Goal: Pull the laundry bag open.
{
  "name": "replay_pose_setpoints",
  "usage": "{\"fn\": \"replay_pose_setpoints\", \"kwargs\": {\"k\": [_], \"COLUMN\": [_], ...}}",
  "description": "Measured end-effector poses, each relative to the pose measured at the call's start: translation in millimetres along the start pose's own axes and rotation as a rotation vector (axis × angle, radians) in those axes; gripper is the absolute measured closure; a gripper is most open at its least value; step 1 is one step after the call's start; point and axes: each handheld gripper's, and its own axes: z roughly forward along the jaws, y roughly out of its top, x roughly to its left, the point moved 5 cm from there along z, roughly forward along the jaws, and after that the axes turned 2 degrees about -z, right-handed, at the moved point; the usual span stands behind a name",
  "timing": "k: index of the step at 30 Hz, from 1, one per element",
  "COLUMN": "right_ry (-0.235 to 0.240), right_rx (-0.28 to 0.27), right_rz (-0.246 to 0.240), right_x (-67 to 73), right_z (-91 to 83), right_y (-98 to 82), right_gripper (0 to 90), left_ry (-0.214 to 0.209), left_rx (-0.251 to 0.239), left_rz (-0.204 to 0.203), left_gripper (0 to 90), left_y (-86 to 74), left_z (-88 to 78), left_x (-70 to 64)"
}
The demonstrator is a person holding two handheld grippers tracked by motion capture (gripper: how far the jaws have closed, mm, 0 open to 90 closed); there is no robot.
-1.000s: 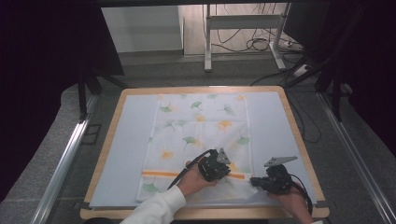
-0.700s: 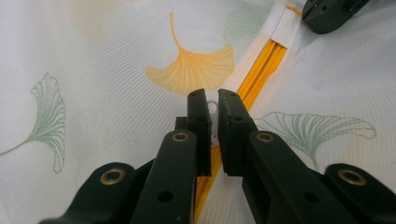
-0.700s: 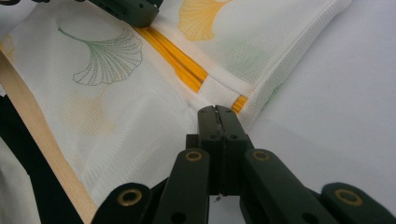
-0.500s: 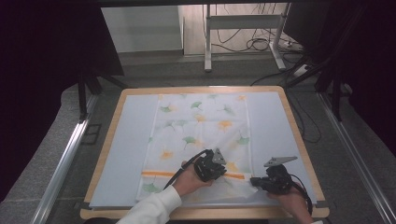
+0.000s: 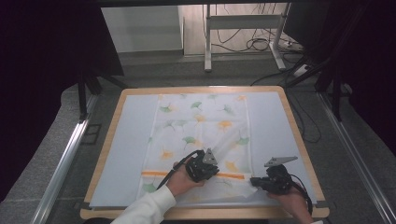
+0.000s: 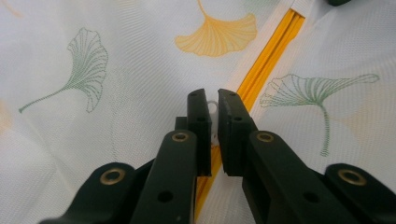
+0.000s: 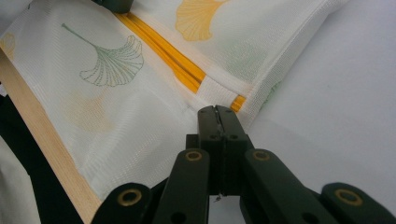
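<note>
A white mesh cloth cover (image 5: 201,123) printed with green and orange ginkgo leaves lies flat on the pale mat. An orange zipper (image 5: 156,174) runs across its near end. My left gripper (image 5: 205,171) rests on the zipper line, and in the left gripper view the jaws (image 6: 214,112) are shut on the small white zipper pull (image 6: 213,108) over the orange zipper (image 6: 268,65). My right gripper (image 5: 253,180) is at the cover's near right corner. There its jaws (image 7: 217,113) are shut on the cloth's edge (image 7: 140,140) just by the zipper's end (image 7: 238,102).
The pale mat (image 5: 128,140) covers a wooden-rimmed board (image 5: 106,149). Its near wooden edge (image 7: 51,154) runs close beside the right gripper. Metal rails (image 5: 63,163) flank the board. Table legs and cables (image 5: 243,44) are on the floor beyond it.
My left gripper has slid a little to the left along the orange zipper. The right gripper has stayed in place on the corner.
</note>
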Motion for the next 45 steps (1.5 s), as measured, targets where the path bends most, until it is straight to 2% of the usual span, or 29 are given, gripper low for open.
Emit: {"fn": "replay_pose_setpoints", "kwargs": {"k": [7, 9, 21, 26, 32, 36, 45], "right_ry": [0.003, 0.000, -0.001, -0.001, -0.001, -0.002, -0.004], "right_rx": [-0.003, -0.003, -0.001, -0.001, -0.001, -0.001, -0.002], "right_rz": [-0.001, -0.004, -0.006, -0.007, -0.007, -0.007, -0.011], "right_x": [0.0, 0.1, 0.2, 0.1, 0.2, 0.2, 0.5], "right_z": [-0.1, -0.1, -0.2, -0.2, -0.2, -0.2, 0.0], "right_y": [-0.2, -0.2, -0.1, -0.1, -0.1, -0.1, 0.0], "right_gripper": [90.0, 90.0, 90.0, 90.0, 89.9, 89.9, 89.9], "left_ry": [0.022, 0.019, 0.026, 0.024, 0.027, 0.030, 0.040], "left_rx": [0.006, 0.005, 0.008, 0.007, 0.007, 0.001, 0.013], "left_rz": [-0.007, -0.019, -0.034, -0.056, -0.057, -0.078, -0.073], "left_gripper": [84.4, 84.4, 84.4, 84.4, 84.4, 84.4, 84.4], "left_y": [-1.4, -2.4, -8.4, -12.7, -15.4, -17.5, -21.8], "left_z": [-1.2, -2.3, -7.6, -10.9, -13.6, -15.4, -19.6], "left_x": [0.4, 1.0, 5.9, 8.8, 10.1, 11.2, 11.9]}}
